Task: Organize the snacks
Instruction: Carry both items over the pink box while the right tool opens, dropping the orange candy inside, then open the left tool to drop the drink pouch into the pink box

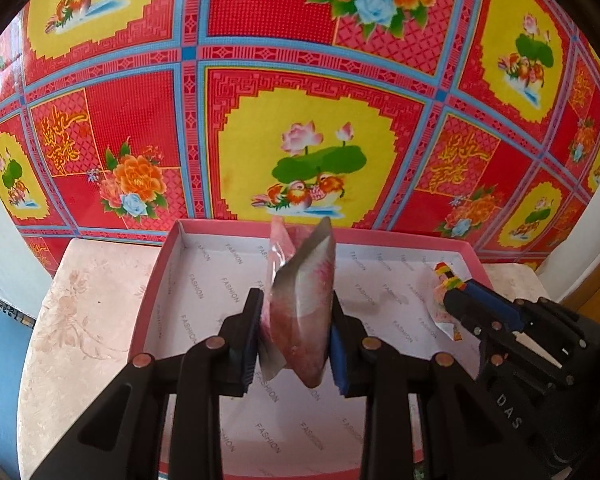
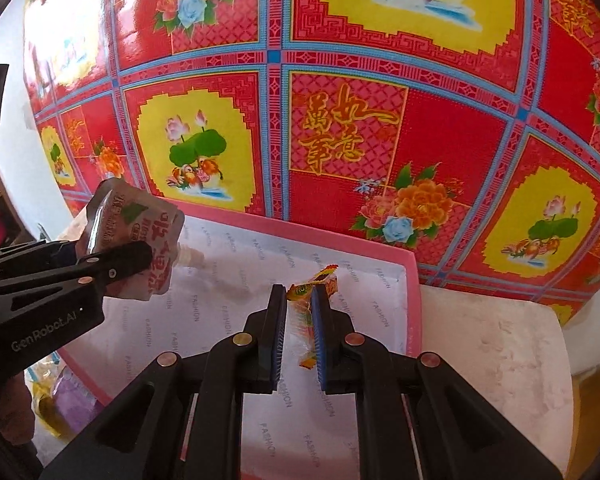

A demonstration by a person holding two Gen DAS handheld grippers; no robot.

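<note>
We see the box (image 1: 204, 280) on the table (image 1: 80, 320), the patterned floor (image 1: 300, 80) behind at twelve o'clock. Over the box, the pouch (image 1: 304, 312) hangs at nine o'clock of the candy (image 2: 304, 320), well apart.

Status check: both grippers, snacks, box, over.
Left gripper shut on pink pouch. Right gripper shut on candy. Both over open box, nothing blocking.
</note>
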